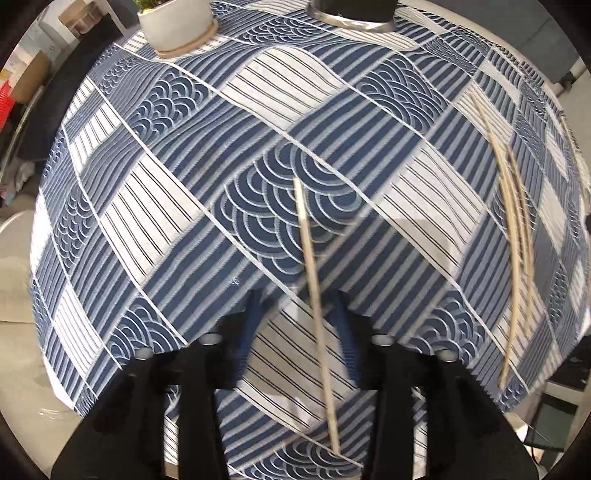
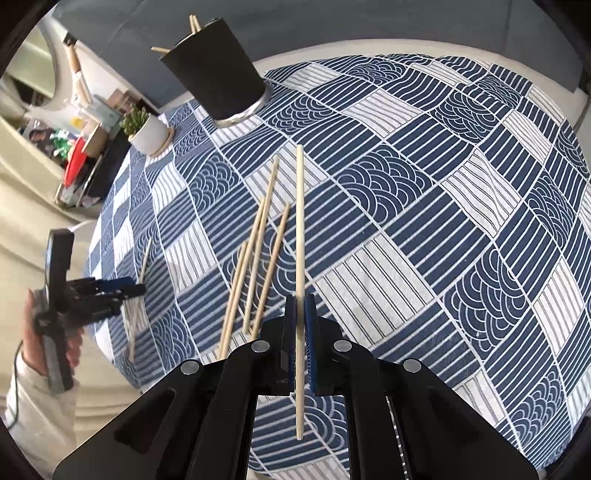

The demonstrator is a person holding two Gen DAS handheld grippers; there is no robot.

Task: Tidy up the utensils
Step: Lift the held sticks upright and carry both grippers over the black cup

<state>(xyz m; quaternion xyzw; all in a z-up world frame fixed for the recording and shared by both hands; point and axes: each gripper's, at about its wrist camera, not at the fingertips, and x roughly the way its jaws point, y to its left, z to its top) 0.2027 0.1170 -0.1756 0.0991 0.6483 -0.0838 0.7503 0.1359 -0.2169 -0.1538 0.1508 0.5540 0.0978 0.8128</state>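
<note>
slender wooden chopstick (image 2: 300, 236), clamped, right hand-held gripper (image 2: 300, 314)

Pale wooden chopsticks (image 2: 255, 258) loose on the cloth; two more in black cup (image 2: 218, 70).

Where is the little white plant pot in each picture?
Left wrist view: the white plant pot sits at the top left, on the far edge of the tablecloth.
Right wrist view: the same pot is at the upper left, small, beside the table's edge.
Shared landmark: the black cup stands to its right in both.
</note>
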